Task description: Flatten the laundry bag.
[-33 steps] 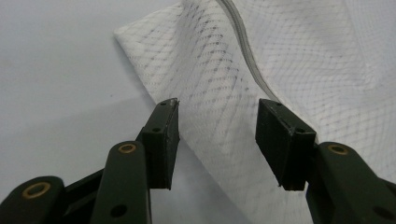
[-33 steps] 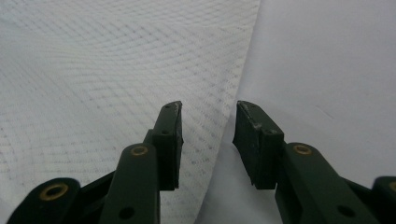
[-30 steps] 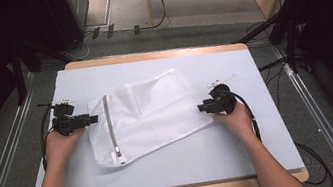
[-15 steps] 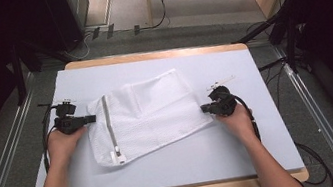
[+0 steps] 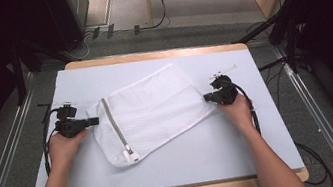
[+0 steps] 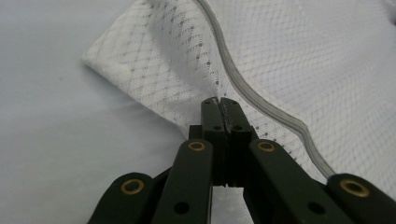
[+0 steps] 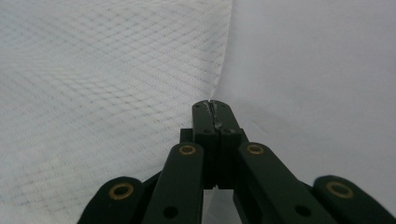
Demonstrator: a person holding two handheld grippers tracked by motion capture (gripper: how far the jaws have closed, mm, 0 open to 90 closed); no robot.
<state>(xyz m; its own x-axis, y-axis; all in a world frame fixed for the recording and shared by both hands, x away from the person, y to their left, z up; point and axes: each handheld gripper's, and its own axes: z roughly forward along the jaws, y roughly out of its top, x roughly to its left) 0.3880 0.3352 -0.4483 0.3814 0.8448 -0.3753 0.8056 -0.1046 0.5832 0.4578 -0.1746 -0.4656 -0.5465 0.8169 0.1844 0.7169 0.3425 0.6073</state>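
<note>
A white mesh bag [image 5: 152, 111] with a grey zipper [image 5: 115, 127] lies flat and slanted on the pale table cover [image 5: 206, 163]. My left gripper [image 5: 94, 120] is at the bag's left edge, beside the zipper. In the left gripper view its jaws [image 6: 219, 100] are shut, pinching the mesh [image 6: 289, 60], which rises in a fold to the tips just left of the zipper [image 6: 261, 102]. My right gripper [image 5: 207, 97] is at the bag's right edge. In the right gripper view its jaws [image 7: 212, 103] are shut on the hem of the mesh [image 7: 93, 93].
The cover sits on a wooden table whose rim [image 5: 158, 54] shows at the back. The zipper pull [image 5: 130, 155] rests at the bag's near corner. Cables trail from both grippers. Dark stands [image 5: 291, 28] and metal floor rails [image 5: 8, 164] flank the table.
The right gripper has shifted slightly to the right with the bag's edge, and the bag lies a little flatter. The left hand has stayed in place.
</note>
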